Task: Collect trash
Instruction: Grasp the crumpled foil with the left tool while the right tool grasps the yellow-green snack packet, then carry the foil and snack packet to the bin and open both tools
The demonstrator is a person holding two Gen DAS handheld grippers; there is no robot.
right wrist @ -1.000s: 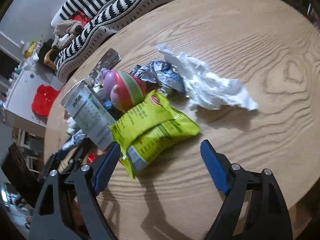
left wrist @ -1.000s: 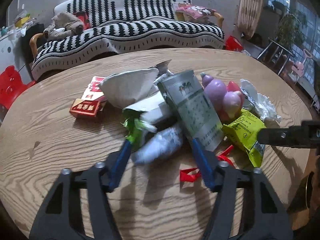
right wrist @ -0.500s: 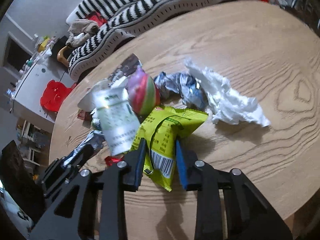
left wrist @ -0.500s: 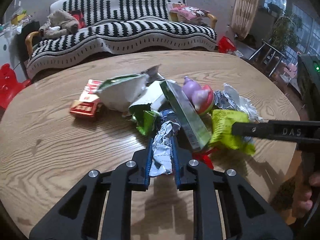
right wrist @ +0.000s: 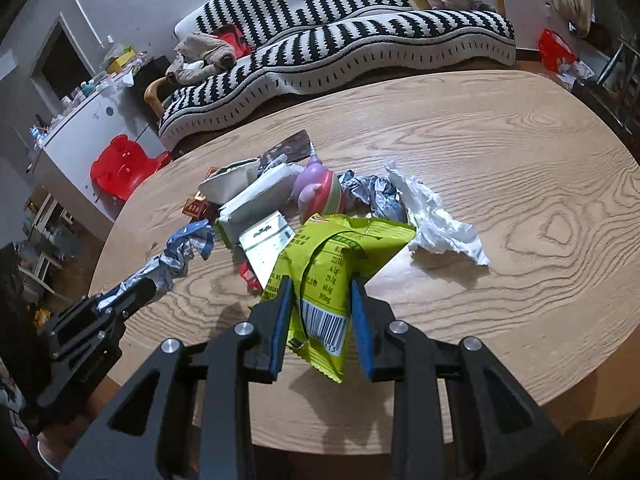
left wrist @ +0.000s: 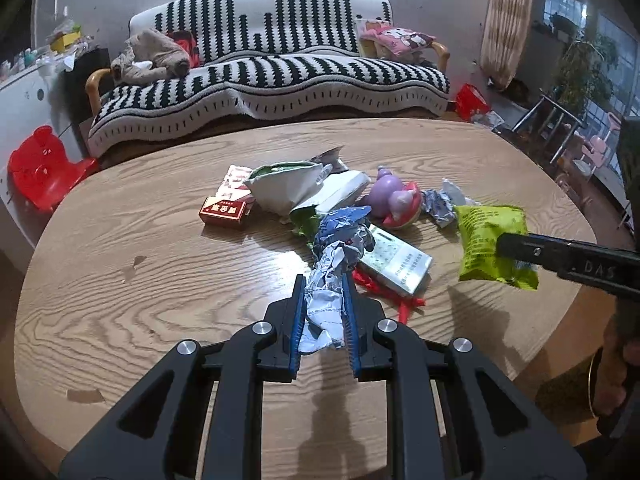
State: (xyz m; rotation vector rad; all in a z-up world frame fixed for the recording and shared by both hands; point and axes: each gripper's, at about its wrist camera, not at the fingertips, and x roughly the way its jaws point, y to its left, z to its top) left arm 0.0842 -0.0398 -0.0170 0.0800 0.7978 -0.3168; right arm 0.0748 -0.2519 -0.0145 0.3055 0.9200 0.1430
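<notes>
My left gripper (left wrist: 322,295) is shut on a crumpled blue-and-silver wrapper (left wrist: 338,248), held up off the wooden table (left wrist: 160,240). My right gripper (right wrist: 320,296) is shut on a yellow-green snack bag (right wrist: 332,256), also raised above the table. The same bag (left wrist: 490,242) shows at the right of the left wrist view, pinched by the right gripper's black finger. The wrapper (right wrist: 176,258) shows at the left of the right wrist view in the left gripper.
A trash heap lies mid-table: a red cigarette box (left wrist: 224,210), a white torn carton (left wrist: 288,184), a green-printed carton (left wrist: 396,260), a purple-and-pink toy (left wrist: 394,198), red scraps (left wrist: 390,294), a foil wrapper (right wrist: 372,192) and white tissue (right wrist: 436,220). A striped sofa (left wrist: 280,68) stands behind.
Both grippers closed, the left on the crumpled wrapper and the right on the snack bag, then lifted them off the table. The green-printed carton fell flat.
</notes>
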